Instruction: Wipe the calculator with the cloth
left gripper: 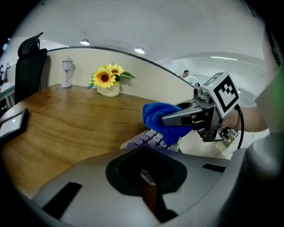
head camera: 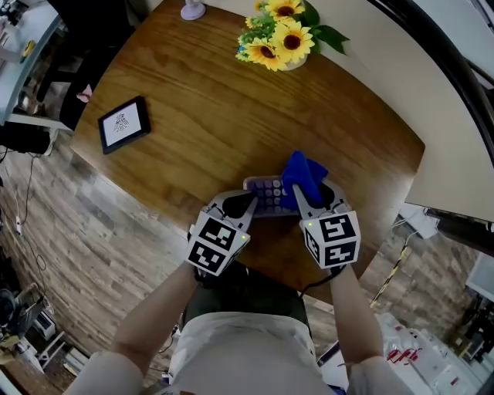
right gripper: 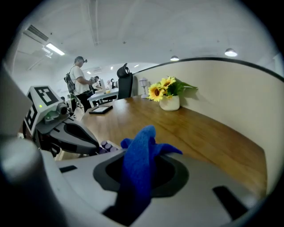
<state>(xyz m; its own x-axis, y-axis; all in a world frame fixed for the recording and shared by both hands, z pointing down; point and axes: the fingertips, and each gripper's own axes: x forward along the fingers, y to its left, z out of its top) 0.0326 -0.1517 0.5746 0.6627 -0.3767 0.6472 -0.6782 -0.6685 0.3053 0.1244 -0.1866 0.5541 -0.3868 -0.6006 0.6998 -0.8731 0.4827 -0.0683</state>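
Note:
The calculator (head camera: 266,193), pale with purple keys, is held above the near edge of the wooden table (head camera: 201,116). My left gripper (head camera: 247,203) is shut on its near end; in the left gripper view the calculator (left gripper: 151,138) sticks out forward from between the jaws of the left gripper (left gripper: 148,177). My right gripper (head camera: 304,194) is shut on a bunched blue cloth (head camera: 303,174). The cloth (left gripper: 159,119) rests on the calculator's right part, over its keys. In the right gripper view the cloth (right gripper: 140,159) stands up from the jaws and a few calculator keys (right gripper: 106,145) show beside it.
A white pot of sunflowers (head camera: 279,35) stands at the table's far edge, with a small lamp base (head camera: 192,10) to its left. A black tablet (head camera: 123,124) lies at the left. A black office chair (right gripper: 125,82) and a standing person (right gripper: 79,82) are beyond the table.

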